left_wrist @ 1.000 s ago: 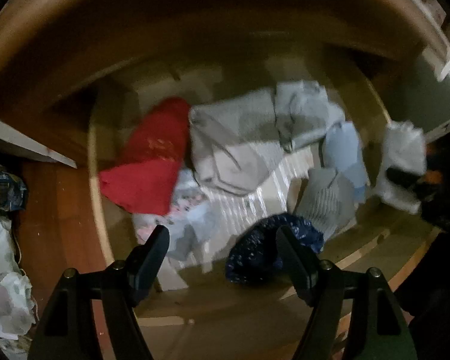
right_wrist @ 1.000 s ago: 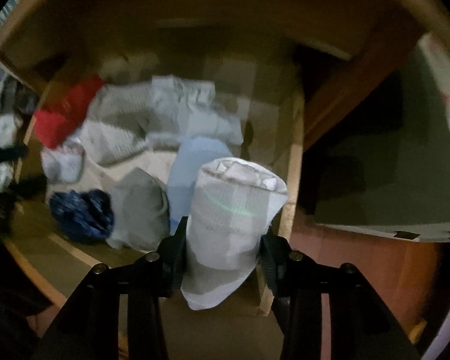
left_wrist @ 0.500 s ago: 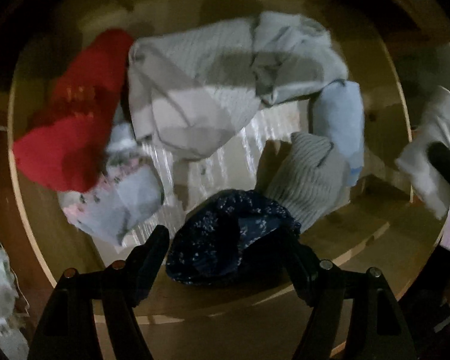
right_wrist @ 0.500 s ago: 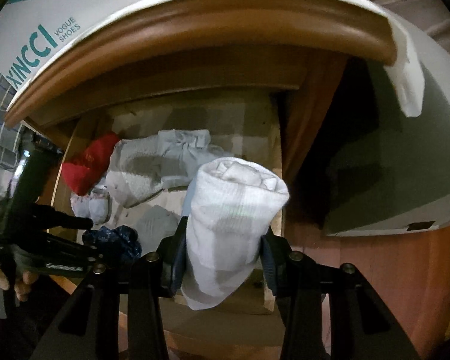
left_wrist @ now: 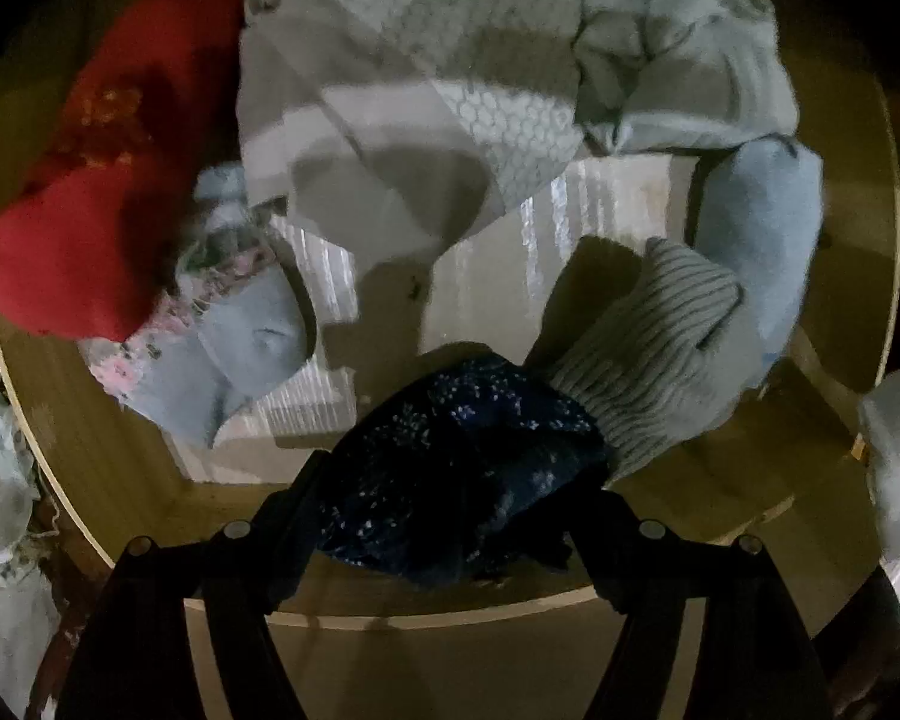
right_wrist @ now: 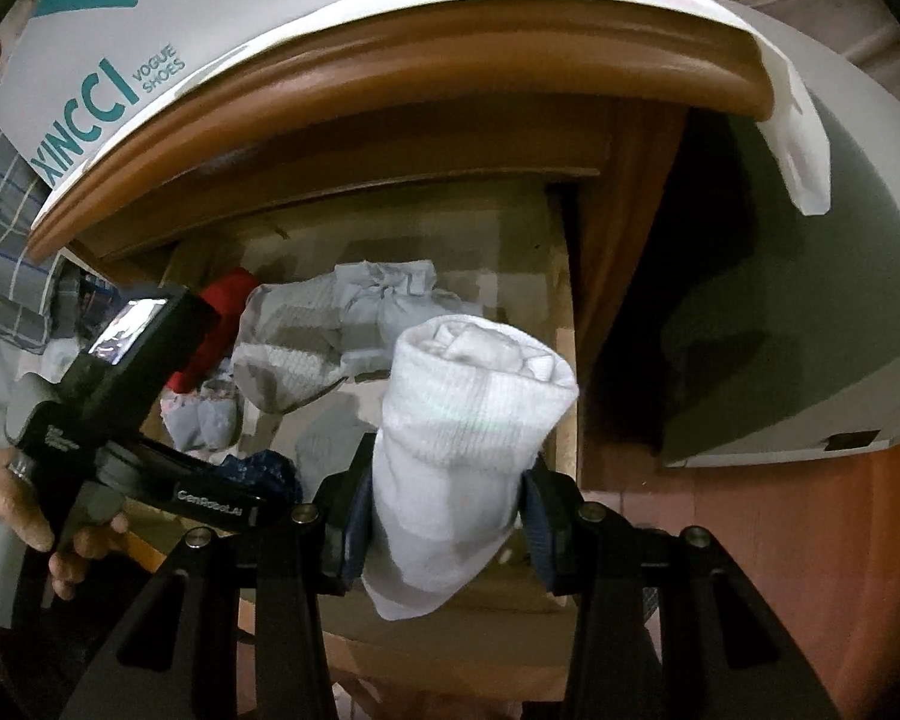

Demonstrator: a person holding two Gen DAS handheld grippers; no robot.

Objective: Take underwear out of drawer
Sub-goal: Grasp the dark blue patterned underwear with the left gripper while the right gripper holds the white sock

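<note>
The white rolled bundle [right_wrist: 468, 450] stands clamped between the right gripper [right_wrist: 444, 531] pads, raised over the front right corner of the drawer [right_wrist: 561, 360]. The navy speckled bundle [left_wrist: 450, 468] lies at the drawer's front edge, between the left gripper [left_wrist: 444, 516] fingers, whose jaws stand apart around it; whether they touch it cannot be told. A grey ribbed roll [left_wrist: 642, 354] touches it on the right. The left tool reads "GenRobot.AI"; a box [right_wrist: 120, 42] on the cabinet top reads "XINCCI VOGUE SHOES". The drawer's middle is bare liner [left_wrist: 498, 276].
</note>
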